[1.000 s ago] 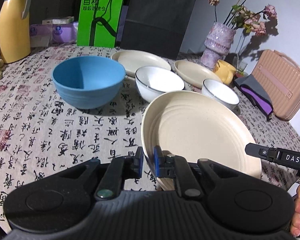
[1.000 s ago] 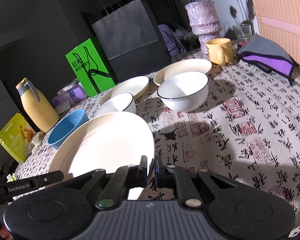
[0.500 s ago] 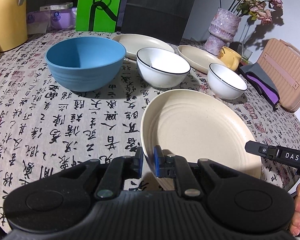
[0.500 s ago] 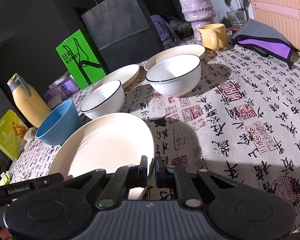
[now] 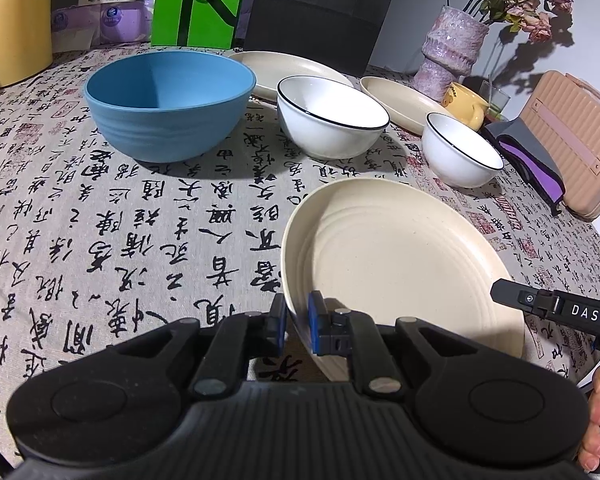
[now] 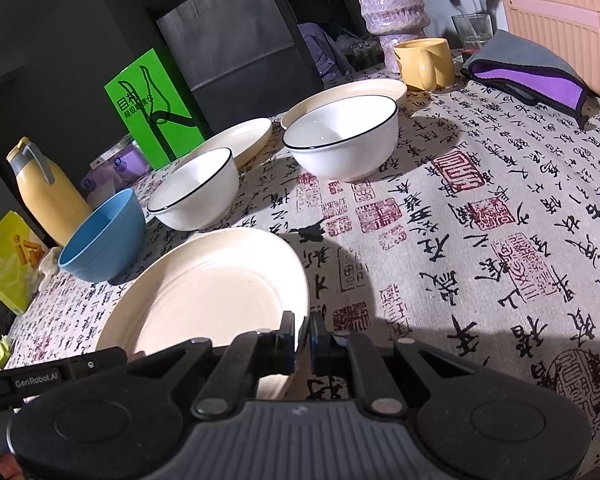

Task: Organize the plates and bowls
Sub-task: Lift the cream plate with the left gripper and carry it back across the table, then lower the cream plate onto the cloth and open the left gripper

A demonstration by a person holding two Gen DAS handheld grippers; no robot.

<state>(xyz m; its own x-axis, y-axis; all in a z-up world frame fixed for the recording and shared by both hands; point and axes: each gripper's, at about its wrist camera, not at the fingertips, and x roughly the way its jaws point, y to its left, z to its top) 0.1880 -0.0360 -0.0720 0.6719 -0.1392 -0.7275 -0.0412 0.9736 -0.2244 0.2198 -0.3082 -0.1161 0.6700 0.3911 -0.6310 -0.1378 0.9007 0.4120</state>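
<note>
Presently both tools clamp one cream plate [image 5: 396, 256]: the left hand-held gripper [image 5: 297, 326], lower centre of its view, pinches the near-left rim, and the right hand-held gripper [image 6: 302, 338] pinches the opposite rim at lower centre of its own view. Whether the plate touches the bench [image 5: 100, 216] cannot be told. Judged step: carrying the plate toward the two cream plates [image 5: 288, 68] behind the bowls, upper centre. Keep both grips level and matched, and clear the white bowl [image 5: 332, 120] and small white bowl [image 5: 460, 148] before releasing.

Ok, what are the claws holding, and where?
Both hold the cream plate by its rim: left claw on the near-left edge, right claw opposite.
</note>
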